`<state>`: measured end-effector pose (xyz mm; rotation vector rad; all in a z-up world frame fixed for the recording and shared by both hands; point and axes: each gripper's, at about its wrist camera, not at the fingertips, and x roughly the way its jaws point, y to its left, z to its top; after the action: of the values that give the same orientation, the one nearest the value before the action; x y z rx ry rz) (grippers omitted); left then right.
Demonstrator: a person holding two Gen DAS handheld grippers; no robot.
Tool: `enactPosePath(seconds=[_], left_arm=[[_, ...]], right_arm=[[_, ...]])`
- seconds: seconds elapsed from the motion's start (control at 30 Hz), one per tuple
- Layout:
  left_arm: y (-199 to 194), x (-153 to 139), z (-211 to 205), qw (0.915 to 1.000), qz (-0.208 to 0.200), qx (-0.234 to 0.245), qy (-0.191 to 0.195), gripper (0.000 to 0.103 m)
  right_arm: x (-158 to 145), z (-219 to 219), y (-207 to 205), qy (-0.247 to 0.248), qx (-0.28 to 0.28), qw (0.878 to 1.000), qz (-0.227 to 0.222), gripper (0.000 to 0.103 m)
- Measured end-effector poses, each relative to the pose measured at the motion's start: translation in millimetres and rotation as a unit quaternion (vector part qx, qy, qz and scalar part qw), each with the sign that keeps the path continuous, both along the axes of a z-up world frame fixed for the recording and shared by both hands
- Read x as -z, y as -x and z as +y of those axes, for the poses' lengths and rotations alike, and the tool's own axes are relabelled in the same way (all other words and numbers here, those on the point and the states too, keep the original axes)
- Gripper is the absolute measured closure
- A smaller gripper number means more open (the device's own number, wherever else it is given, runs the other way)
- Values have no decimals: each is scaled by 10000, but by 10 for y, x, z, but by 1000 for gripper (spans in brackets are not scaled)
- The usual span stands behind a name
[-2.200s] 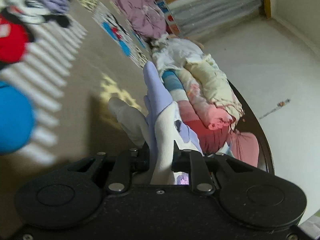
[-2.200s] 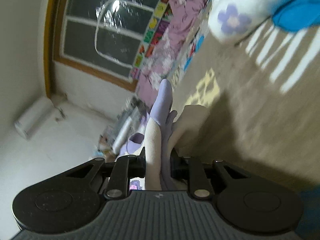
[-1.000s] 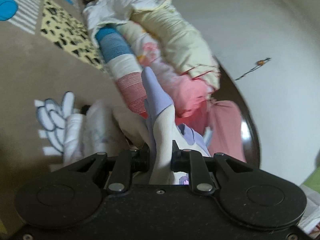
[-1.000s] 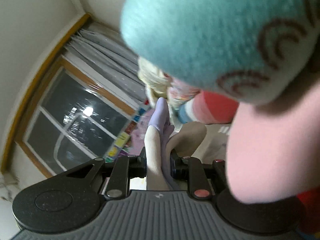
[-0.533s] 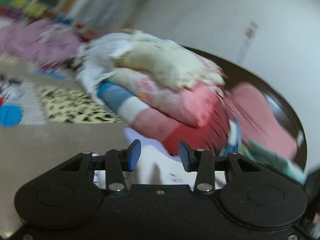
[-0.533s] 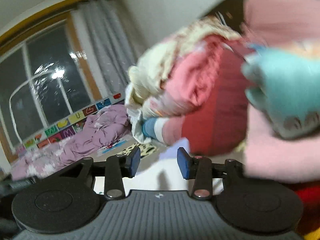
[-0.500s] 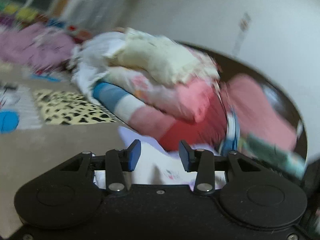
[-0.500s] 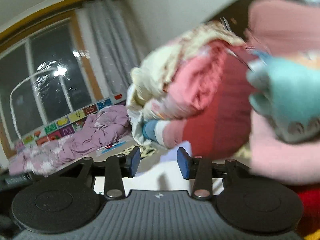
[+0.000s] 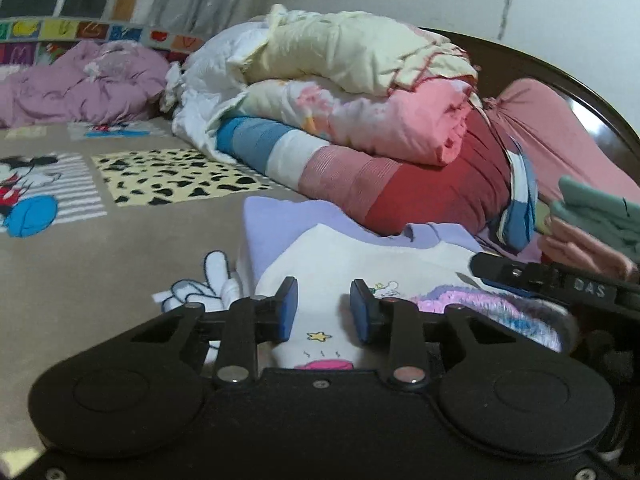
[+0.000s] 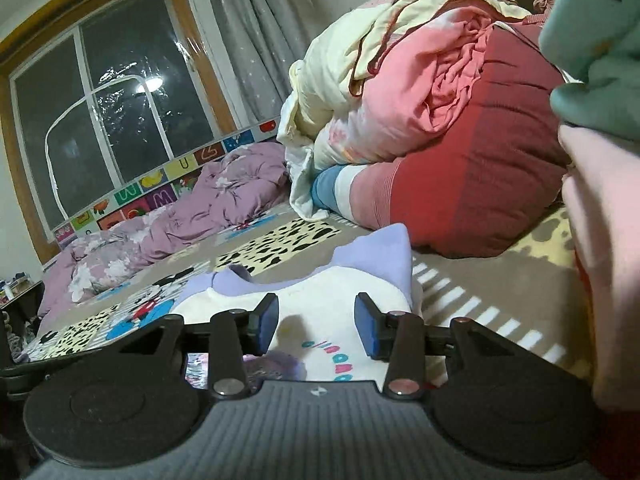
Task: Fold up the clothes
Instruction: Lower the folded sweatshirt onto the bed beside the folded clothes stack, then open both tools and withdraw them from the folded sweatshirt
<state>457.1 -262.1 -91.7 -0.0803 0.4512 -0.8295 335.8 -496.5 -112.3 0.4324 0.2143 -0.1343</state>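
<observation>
A folded white top with lilac sleeves and collar (image 9: 360, 256) lies flat on the brown cartoon-print blanket (image 9: 100, 260). My left gripper (image 9: 323, 300) hovers low over its near left part. Its jaws are closing, its blue pads stand apart, and the cloth lies under them without being pinched. In the right wrist view the same top (image 10: 320, 284) lies under my right gripper (image 10: 316, 318), which is open and touches nothing. Part of the right gripper's black body (image 9: 560, 280) shows at the right of the left wrist view.
A tall heap of rolled quilts (image 9: 360, 120) in cream, pink and red lies just behind the top. A stack of folded teal and pink clothes (image 10: 600, 160) stands close on the right. A purple quilt (image 10: 180, 216) lies under the window (image 10: 100, 100). A dark headboard (image 9: 580, 92) rises behind.
Both grippers held the white and lilac top upright a second ago. They have let it go and rolled level, and the top now lies flat on the blanket beneath the open jaws.
</observation>
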Motion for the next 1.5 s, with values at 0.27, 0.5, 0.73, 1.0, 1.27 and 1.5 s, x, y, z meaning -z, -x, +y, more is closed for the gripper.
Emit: enactPosePath(seconds=[0.27,0.5,0.73,1.0,1.27,1.5], left_arm=[[422,-328,260,9992,133,-357,92,52],[869,-496,317,9980,433,-403,-241,27],[1264,-575,468,9942,652,-713,-471,10],[1751,-794,544,9886,384,-1156,-882,0],[2131,-1110,571,9826,105,-1264,-1356,0],[2325,-1303,524,9781,-255,-1390,-1525,0]], right_arm=[[-248,186,454,41,-14,9989,-467,41],[-422,383,840,-105,-177,9998,-13,31],[-536,643,1334,-365,-189,9987,288,8],[-750,873,1702,-208,0,9963,829,0],[-1042,1035,1936,137,154,9933,1134,0],[-1284,1082,2142,318,268,9918,1204,0]])
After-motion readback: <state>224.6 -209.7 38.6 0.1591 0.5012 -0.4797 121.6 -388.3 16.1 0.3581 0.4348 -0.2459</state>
